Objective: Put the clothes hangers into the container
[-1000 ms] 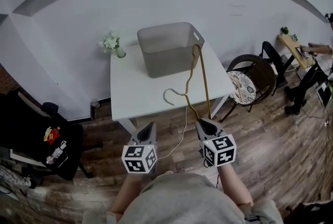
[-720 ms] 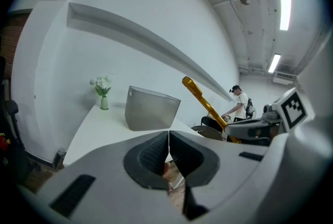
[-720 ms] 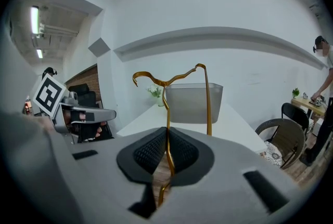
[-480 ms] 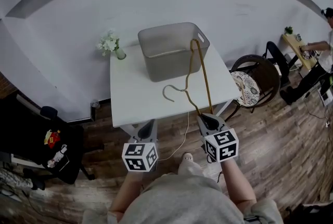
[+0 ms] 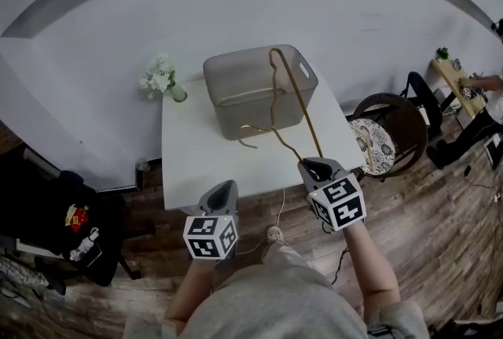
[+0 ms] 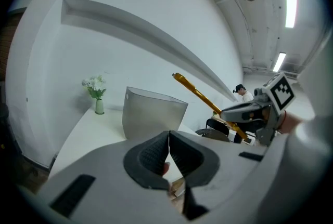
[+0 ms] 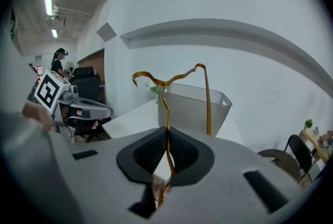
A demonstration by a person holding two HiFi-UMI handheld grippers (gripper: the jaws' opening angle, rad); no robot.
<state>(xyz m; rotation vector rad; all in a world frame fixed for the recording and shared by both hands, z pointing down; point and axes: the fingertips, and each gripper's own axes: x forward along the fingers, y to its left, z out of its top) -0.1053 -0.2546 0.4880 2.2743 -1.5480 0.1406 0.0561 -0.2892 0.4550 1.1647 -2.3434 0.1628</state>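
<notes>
An office-like room, with white table [image 5: 196,149], wood-plank floor [image 5: 440,219], chair [image 5: 397,119], ceiling strip light [image 6: 290,2].

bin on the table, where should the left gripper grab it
Grip the bin by its left rim from above, one jaw inside, one outside: the wall is thin and upright, and the hanger sits over the right half. The left gripper is shut; open it first.

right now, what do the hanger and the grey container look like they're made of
Hanger: probably metal wire with a glossy gold-brown coating; it is thin, bent in curves and catches light. Container: likely plastic, matte grey and slightly translucent; moulded walls with a cut-out handle.
</notes>
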